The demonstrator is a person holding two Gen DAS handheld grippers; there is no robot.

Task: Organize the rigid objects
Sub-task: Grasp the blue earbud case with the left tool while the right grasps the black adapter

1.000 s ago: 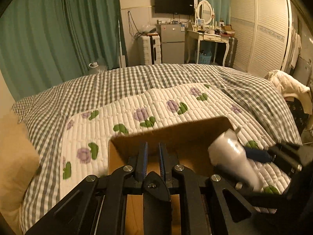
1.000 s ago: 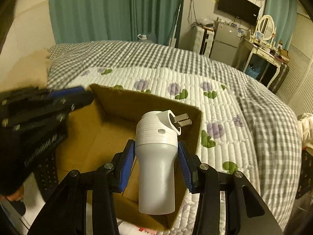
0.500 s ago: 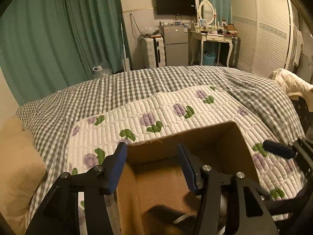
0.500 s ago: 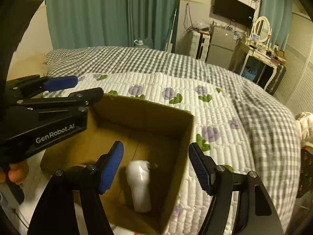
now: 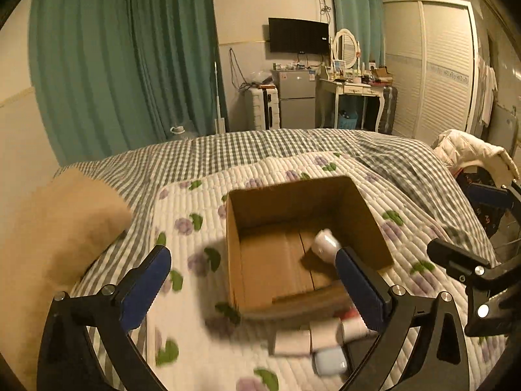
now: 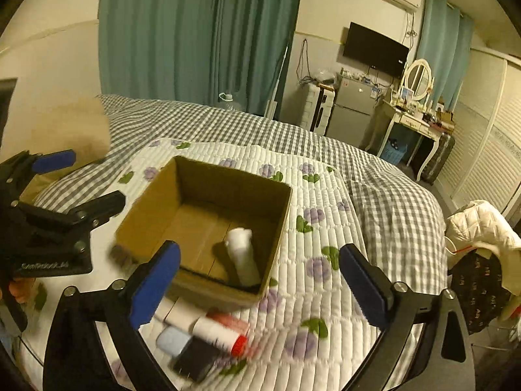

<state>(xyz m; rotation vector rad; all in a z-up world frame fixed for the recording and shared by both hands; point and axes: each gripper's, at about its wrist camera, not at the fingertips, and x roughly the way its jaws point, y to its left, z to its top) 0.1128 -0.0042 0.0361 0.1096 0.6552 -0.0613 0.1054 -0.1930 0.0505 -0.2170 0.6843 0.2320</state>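
Now empty and spread wide after releasing its load, the right gripper (image 6: 259, 288) hangs above loose items (image 6: 208, 332) waiting on the quilt (image 6: 325, 195); the left gripper (image 5: 250, 288) is equally wide. Beyond, the white plug adapter (image 6: 242, 254), pinched a second ago, lies inside the cardboard box (image 6: 156, 202) — one object sorted, several apparently left.

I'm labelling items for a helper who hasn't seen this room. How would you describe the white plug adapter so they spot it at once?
On the flowered white quilt on the bed sits an open cardboard box. The white plug adapter lies inside it, against the right wall. It is the only thing in the box; the other small items lie outside, on the quilt.
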